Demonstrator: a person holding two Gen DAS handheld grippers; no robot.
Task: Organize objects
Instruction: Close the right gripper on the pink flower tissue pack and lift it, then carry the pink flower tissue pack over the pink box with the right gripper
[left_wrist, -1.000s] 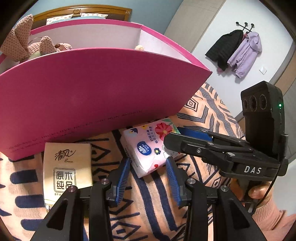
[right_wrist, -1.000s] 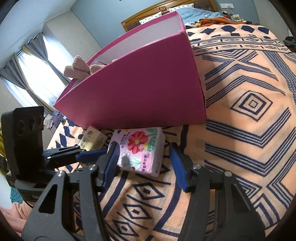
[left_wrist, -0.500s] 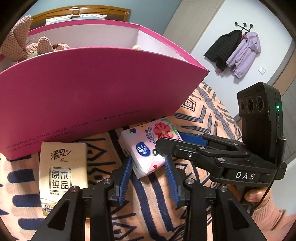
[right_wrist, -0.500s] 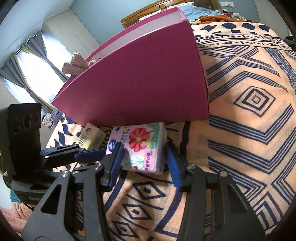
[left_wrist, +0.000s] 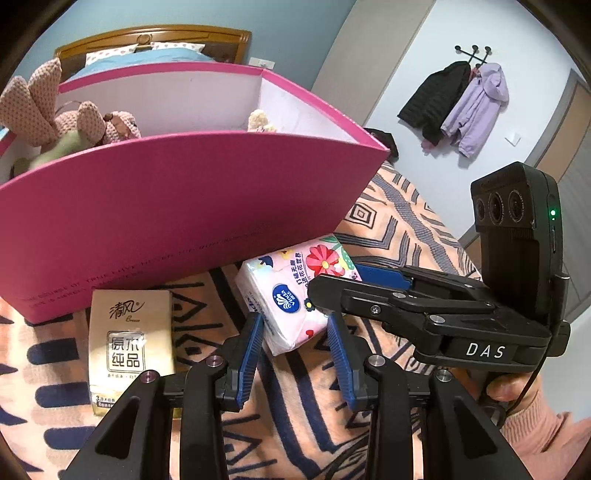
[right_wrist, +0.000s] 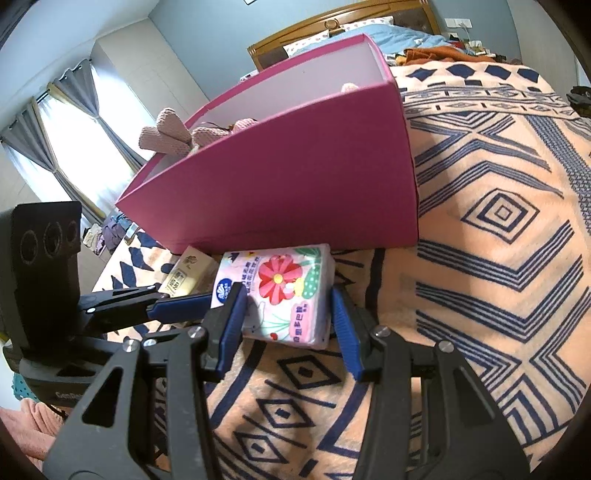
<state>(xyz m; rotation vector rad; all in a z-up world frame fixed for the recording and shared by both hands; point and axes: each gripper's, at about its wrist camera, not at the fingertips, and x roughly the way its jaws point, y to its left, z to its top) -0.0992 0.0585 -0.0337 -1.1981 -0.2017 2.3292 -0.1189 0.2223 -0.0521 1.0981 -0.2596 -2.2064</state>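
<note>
Here I have both tongs at the floral tissue pack (right_wrist: 286, 291), which lies on the patterned bed blanket (right_wrist: 491, 280) just in front of the pink box (right_wrist: 295, 177). The right tongs (right_wrist: 288, 325) clamp its sides; the left tongs (left_wrist: 295, 350), narrowed, straddle its near corner, contact unclear. A beige tissue pack (left_wrist: 131, 343) lies beside.

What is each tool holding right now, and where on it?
The right tool, its jaws just closing, pinches the floral tissue pack across two opposite sides. The left tool only straddles the pack's near corner, apparently without gripping it.
</note>
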